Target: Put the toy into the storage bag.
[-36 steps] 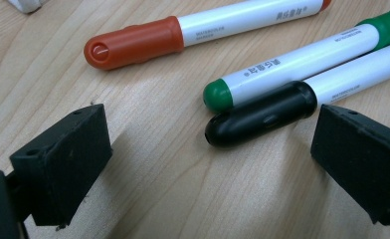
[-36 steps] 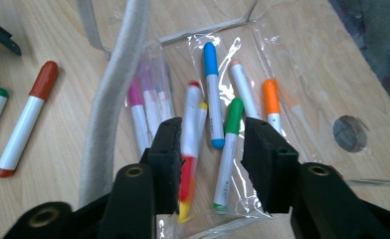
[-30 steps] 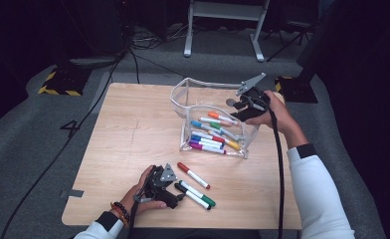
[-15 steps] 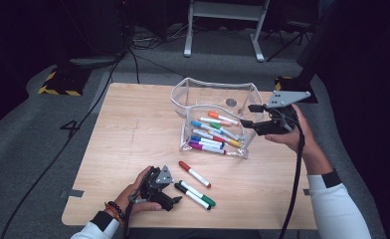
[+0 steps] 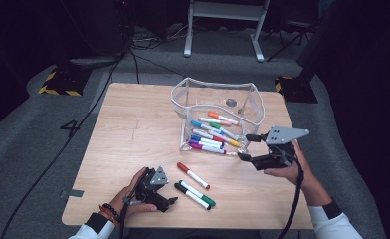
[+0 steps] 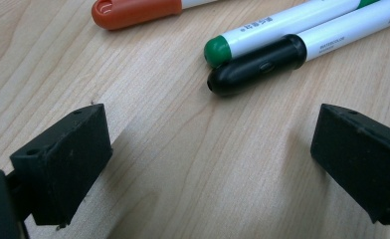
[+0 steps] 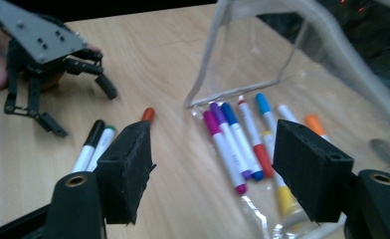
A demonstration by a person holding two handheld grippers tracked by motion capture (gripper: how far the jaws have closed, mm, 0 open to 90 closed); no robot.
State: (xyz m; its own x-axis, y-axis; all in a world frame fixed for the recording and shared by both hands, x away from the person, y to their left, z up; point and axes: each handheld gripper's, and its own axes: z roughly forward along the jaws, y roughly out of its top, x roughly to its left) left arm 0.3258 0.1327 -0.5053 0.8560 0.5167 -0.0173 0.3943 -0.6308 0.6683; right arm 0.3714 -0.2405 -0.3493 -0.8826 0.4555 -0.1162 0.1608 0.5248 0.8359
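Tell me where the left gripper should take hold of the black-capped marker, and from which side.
Grip the black-capped marker across its white barrel just behind the cap, coming down from above with the left gripper, whose jaws stand open. It lies flat on the table and touches the green-capped marker along one side, so I would probably nudge it clear first, or one finger has no gap.

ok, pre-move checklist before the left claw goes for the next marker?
1. Left claw open and empty: ok, jaws wide apart over bare wood.
2. Target within line of the left claw: ok, black-capped marker lies just ahead, touching the green-capped marker.
3. Risk of grabbing both: not ok, they lie side by side.
4. Red-capped marker separate: ok, apart from the pair.
5. Right claw empty: ok, jaws open, beside the clear pouch.
6. Pouch mouth open: ok, walls standing, markers lying inside.
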